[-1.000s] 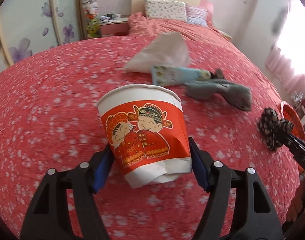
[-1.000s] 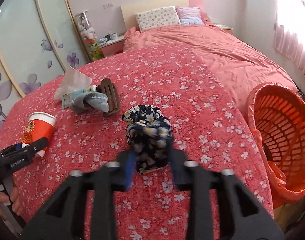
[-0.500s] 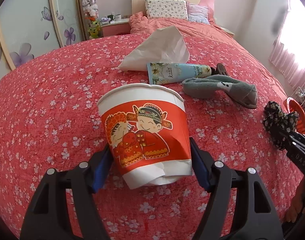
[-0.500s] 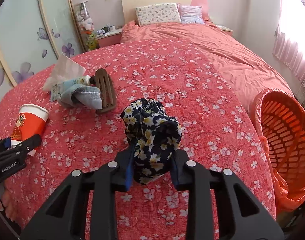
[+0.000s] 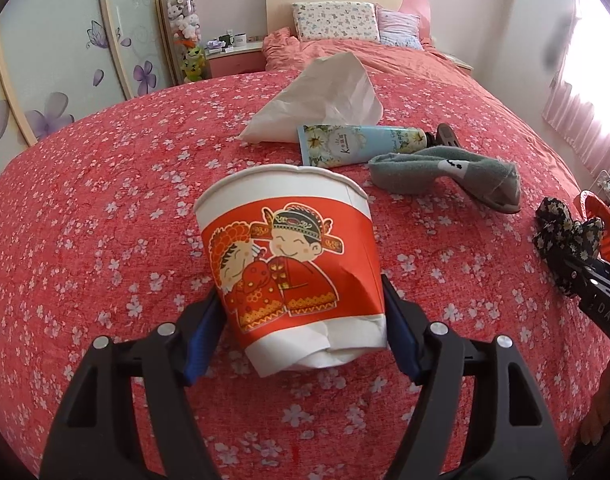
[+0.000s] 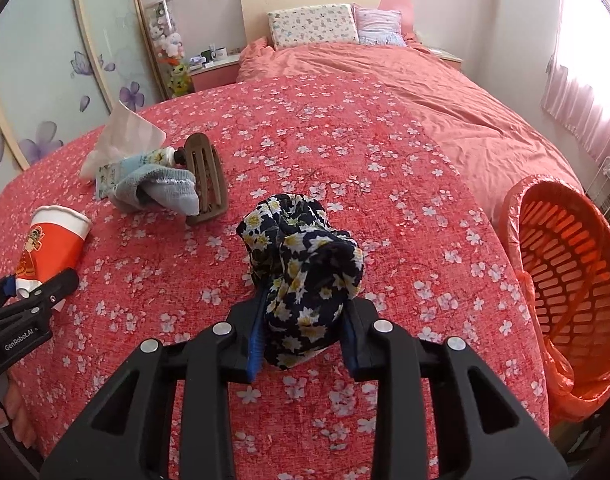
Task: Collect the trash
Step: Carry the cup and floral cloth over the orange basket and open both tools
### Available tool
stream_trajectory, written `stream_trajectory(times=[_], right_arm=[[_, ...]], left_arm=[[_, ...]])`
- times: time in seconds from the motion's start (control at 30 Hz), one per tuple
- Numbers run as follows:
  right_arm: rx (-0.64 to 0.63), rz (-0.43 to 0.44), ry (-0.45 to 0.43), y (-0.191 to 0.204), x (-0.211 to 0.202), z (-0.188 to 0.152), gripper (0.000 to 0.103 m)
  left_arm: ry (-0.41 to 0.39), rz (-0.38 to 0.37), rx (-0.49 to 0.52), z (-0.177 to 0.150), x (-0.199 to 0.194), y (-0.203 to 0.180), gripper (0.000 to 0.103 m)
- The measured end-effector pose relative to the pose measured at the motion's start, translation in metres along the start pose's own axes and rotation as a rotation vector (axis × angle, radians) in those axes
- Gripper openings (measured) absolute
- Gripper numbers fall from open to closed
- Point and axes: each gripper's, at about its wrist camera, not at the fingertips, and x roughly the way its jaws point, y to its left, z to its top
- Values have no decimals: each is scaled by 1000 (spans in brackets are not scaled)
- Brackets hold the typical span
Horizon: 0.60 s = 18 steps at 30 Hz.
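My left gripper (image 5: pixel 303 320) is shut on a red and white paper cup (image 5: pixel 293 264), dented near its base, held above the red floral bedspread (image 5: pixel 85 240). The cup also shows in the right wrist view (image 6: pixel 53 244). My right gripper (image 6: pixel 303 328) is shut on a bunched dark floral cloth (image 6: pixel 305 264), which also shows at the right edge of the left wrist view (image 5: pixel 565 232). An orange basket (image 6: pixel 569 276) lined with an orange bag stands beside the bed to the right.
On the bed lie a white tissue (image 5: pixel 325 100), a light blue tube (image 5: pixel 357 144), a grey sock (image 5: pixel 449 172) and a brown comb-like piece (image 6: pixel 205 176). Pillows (image 6: pixel 313 26) lie at the head. A wardrobe (image 6: pixel 45 60) stands at left.
Both grippers have risen a little and tilted with their loads. The grips have not changed, and the items on the bed have not moved.
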Motion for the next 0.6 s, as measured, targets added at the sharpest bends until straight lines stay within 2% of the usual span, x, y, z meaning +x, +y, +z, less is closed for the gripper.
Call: stream_trajectory(times=[0.47,0.6], right_arm=[[32,42,-3,-11,-1,1,31],[40,67,-10,-16,-2,1,31]], left_arm=[[1,11,-10,-1,-1,3,73],[-3,17,22,0,-2,0,71]])
